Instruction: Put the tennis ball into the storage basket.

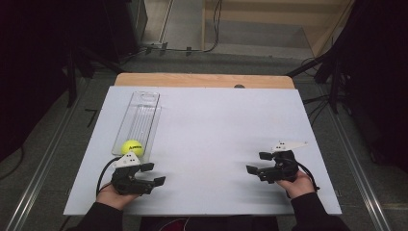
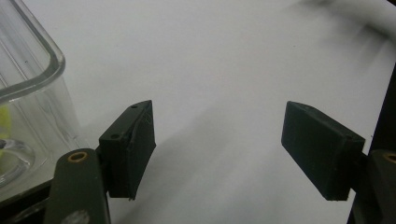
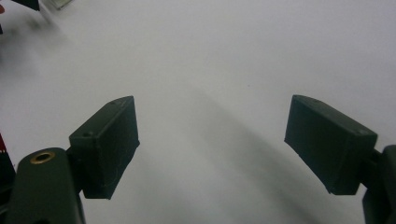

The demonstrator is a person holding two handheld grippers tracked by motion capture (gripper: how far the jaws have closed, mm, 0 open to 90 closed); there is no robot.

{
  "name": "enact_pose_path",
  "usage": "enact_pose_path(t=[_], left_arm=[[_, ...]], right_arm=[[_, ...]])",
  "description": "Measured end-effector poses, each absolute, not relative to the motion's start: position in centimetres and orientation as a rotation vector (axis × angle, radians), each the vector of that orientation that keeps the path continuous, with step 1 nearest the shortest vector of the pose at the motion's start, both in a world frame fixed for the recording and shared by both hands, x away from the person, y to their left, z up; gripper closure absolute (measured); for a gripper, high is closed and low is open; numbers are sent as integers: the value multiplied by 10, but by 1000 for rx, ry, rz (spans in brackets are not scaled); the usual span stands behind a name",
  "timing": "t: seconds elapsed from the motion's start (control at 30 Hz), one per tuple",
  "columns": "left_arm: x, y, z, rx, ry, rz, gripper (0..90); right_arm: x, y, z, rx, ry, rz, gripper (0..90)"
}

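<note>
The wide white rectangular board point(image 1: 207, 144) covers most of the wooden table and takes up the centre of the high view. On its left side lies the long clear plastic tray point(image 1: 137, 120), its long axis running from the lower left of the frame up toward the far edge, leaning slightly right. Inside the tray, at its near end, sits the yellow-green tennis ball point(image 1: 132, 147).

The left gripper point(image 1: 148, 174) rests low in the frame, just below the tray's near end, with the ball just above and slightly left of it. Its jaws point toward the right of the frame, across the board, not at the ball. In the left gripper view the two black jaws stand wide apart with bare white board between them and nothing held; the tray's rounded clear corner point(image 2: 32, 79) fills the upper left, with a sliver of yellow showing through its wall at the left edge.

The right gripper point(image 1: 257, 163) sits at the lower right of the high view, well apart from tray and ball, jaws likewise spread wide and empty over bare board.

The left gripper is plainly the nearer one, and it would likely have to turn leftward and upward in the frame to face the ball
</note>
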State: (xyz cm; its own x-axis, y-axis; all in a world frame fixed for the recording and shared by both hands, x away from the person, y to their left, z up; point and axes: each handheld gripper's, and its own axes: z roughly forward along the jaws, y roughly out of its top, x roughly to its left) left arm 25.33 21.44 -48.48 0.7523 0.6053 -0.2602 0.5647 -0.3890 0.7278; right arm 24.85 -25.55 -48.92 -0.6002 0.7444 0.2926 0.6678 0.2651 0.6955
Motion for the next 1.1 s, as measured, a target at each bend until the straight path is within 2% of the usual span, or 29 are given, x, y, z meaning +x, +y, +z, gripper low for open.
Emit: enact_pose_path(t=[1.1], left_arm=[[254,214,-485,2082,872,51,263]], right_arm=[[244,-268,-498,1394,2398,1239,155]])
